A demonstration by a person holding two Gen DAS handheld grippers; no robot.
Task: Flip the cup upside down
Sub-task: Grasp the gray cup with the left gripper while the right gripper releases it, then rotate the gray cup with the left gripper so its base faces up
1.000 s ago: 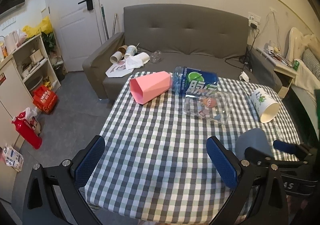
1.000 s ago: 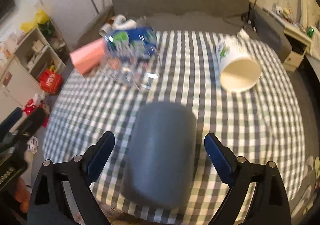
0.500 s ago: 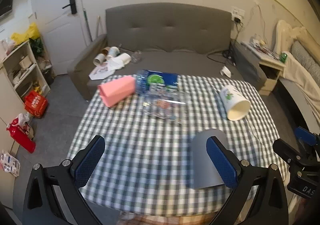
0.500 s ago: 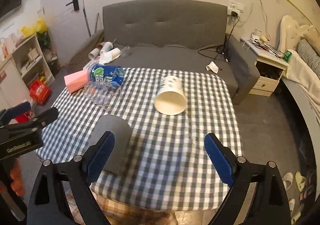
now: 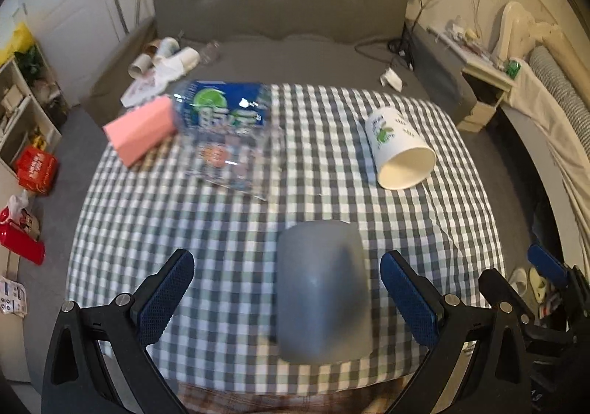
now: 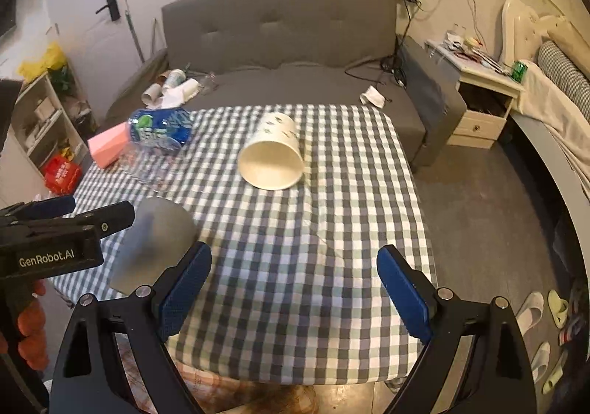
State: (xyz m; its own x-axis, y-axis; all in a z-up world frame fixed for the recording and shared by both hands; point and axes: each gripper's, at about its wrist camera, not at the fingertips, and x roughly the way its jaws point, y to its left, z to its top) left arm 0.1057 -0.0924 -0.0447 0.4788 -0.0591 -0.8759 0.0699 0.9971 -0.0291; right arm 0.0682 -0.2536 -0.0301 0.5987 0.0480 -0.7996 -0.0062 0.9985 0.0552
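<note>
A smooth grey plastic cup (image 5: 322,294) is shown near the front edge of the counter (image 5: 236,229), which is covered in a checked cloth; the cup lies between the wide-spread jaws of the left hand-held gripper (image 5: 287,298), untouched. The right hand-held gripper (image 6: 294,290) is likewise held wide, with nothing in it. A white paper cup (image 6: 272,156) is seen lying on its side further back.

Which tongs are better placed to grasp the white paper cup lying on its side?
Right. The right tongs are open, with the white paper cup almost straight ahead across bare cloth. The left tongs face the grey cup; from them, the paper cup lies off to the right.
</note>
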